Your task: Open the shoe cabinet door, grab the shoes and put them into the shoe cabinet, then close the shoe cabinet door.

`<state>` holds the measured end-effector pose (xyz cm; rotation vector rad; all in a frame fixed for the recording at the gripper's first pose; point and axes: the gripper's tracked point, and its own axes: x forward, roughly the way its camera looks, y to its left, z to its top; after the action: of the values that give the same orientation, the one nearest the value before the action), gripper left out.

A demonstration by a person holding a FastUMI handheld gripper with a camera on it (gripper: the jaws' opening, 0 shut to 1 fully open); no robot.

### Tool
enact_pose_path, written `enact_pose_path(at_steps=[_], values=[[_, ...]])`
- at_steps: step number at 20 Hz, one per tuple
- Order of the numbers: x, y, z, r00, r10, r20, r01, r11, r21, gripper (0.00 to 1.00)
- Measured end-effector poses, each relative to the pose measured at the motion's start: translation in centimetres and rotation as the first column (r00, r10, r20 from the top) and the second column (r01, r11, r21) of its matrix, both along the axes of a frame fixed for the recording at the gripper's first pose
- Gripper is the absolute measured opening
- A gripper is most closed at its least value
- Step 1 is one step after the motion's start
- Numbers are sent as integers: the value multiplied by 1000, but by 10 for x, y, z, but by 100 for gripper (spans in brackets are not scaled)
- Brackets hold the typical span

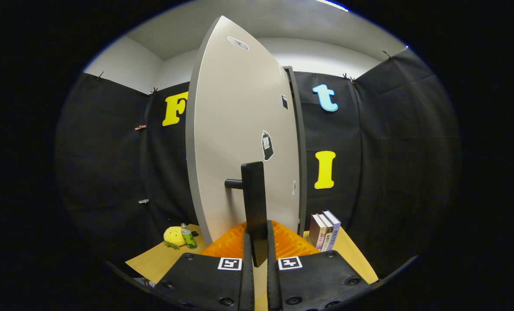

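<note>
The tall grey shoe cabinet door (239, 138) stands straight ahead, swung partly out from the cabinet's dark edge (301, 151) on its right. A black bar handle (255, 203) stands off the door on a short peg. My gripper (257, 242) is shut on the lower end of that handle, which sits between both fingers.
The cabinet stands on a wooden table (162, 263). A yellow plush toy (174, 236) and a green can (189, 238) lie left of the door. Three upright books (325, 230) stand to the right. Orange ribbed pads (291, 244) flank the handle.
</note>
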<state>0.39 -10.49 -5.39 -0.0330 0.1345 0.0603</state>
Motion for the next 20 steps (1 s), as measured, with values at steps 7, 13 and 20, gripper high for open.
enact_pose_path(at_steps=[7,13,20], values=[[-1,-35,6,996,-93,6,93,996,5,15],[-6,-62,19,988,-147,36,147,989,11,10],[-24,-90,27,984,-168,56,168,986,4,10]])
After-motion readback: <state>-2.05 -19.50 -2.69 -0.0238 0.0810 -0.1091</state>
